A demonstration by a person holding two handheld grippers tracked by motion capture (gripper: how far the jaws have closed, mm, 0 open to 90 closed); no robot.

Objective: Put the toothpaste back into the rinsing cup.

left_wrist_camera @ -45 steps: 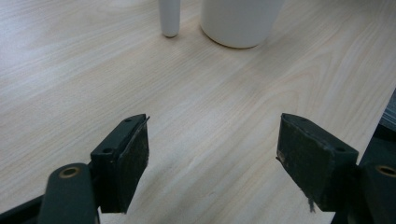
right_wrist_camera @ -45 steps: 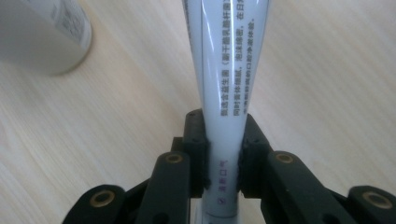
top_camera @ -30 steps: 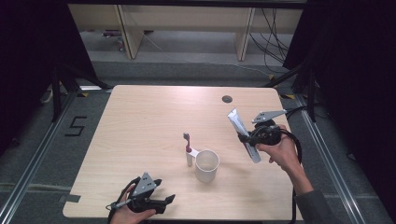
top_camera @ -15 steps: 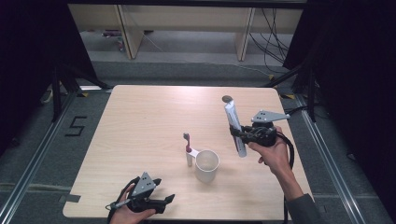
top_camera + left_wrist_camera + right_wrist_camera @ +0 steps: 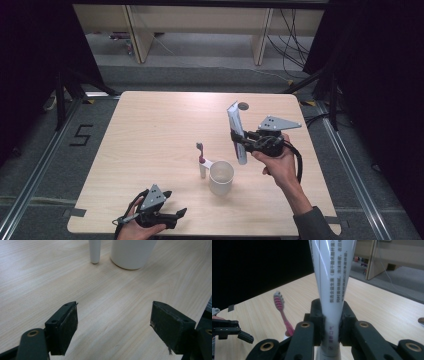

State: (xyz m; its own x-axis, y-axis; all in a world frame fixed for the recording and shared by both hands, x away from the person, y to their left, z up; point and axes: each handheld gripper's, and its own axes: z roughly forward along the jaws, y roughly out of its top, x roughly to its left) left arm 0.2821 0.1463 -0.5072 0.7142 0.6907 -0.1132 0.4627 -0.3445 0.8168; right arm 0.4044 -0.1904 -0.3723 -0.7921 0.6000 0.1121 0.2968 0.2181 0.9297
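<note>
Right gripper [image 5: 239, 139]: you hold it raised above the right half of the table, its jaws clamped on the toothpaste tube [image 5: 237, 132]; in the right gripper view the two black jaws press the tube from both sides [image 5: 331, 315]
Toothpaste tube: white, with printed text down its side, standing nearly upright in your right gripper, its flat crimped end up and leaning a little toward the far side; its lower end hangs just right of the cup
Left gripper [image 5: 172, 216]: it sits low at the near edge of the table, left of centre, in your left hand [image 5: 132, 230]; its jaws stand wide apart with nothing between them, bare wood showing in the gap [image 5: 113, 322]
Cup [image 5: 221, 177]: white, upright, near the middle of the table toward the near side
Toothbrush [image 5: 201, 157]: pink-handled, head up, standing in a small white holder [image 5: 203, 170] just left of the cup
Table [image 5: 150, 130]: light wood; a small dark round spot [image 5: 243, 106] lies near its far edge
</note>
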